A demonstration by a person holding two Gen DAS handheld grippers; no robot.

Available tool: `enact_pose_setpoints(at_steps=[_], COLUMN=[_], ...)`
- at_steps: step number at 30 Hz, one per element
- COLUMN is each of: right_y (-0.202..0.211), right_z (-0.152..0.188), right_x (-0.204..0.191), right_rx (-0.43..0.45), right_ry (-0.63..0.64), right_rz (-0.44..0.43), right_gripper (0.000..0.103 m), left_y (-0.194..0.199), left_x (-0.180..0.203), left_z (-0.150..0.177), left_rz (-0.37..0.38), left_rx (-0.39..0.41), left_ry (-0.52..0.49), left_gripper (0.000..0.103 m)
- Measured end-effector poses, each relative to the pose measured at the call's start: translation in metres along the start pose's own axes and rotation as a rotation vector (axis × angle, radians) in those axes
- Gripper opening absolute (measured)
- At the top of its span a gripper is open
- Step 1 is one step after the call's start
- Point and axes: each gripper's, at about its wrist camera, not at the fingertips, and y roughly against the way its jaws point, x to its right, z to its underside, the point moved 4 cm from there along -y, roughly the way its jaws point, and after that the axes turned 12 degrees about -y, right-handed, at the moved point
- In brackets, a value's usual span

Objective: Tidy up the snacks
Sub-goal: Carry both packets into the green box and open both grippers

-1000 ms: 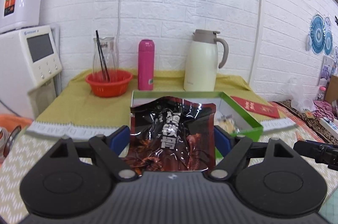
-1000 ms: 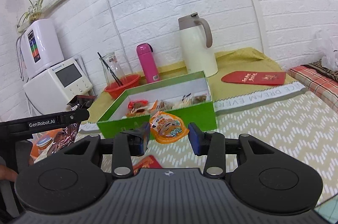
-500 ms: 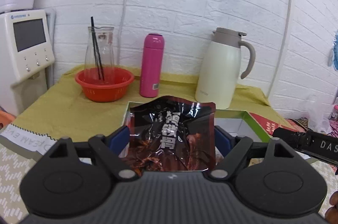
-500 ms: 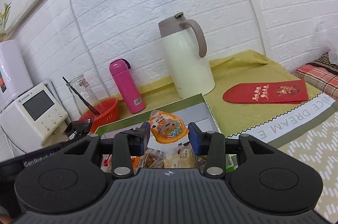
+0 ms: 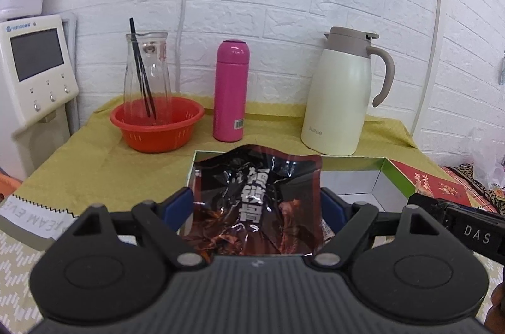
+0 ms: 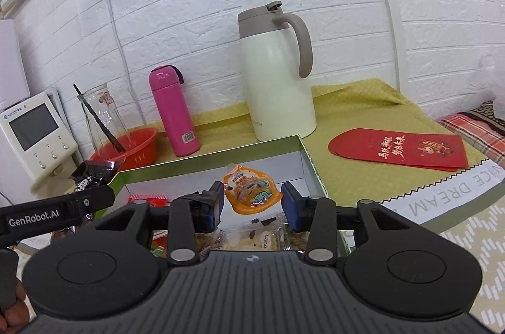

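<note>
The left gripper point(image 5: 257, 204) pinched a dark pouch point(image 5: 257, 208) by its side edges, holding it upright over the near left corner of the green box point(image 5: 391, 173), probably so it could drop inside; the right gripper point(image 6: 251, 204) clamped an orange pouch point(image 6: 251, 190) the same way above the box's right half, where other snacks point(image 6: 252, 236) already lay; both looked ready for release; the jug point(image 6: 277, 75) stood behind, clear.

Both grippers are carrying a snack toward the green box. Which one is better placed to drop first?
Probably right. The right gripper holds its orange pouch over the green box; the left gripper with its dark packet sits at the near corner.
</note>
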Motion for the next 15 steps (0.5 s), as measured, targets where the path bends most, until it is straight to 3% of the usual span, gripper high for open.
enact_pose_setpoints(at_steps=[4, 15], right_y=[-0.0002, -0.0069], right_z=[0.0028, 0.0048], right_x=[-0.005, 0.0027], right_rx=[-0.001, -0.052], right_ry=[0.034, -0.054], right_rz=[-0.016, -0.064], right_gripper=[0.07, 0.07], left_y=[-0.0018, -0.0074], left_x=[0.0013, 0.0037], left_z=[0.0018, 0.0059], left_rz=[-0.005, -0.001], left_rx=[-0.011, -0.031], left_ry=[-0.012, -0.031], left_gripper=[0.083, 0.079])
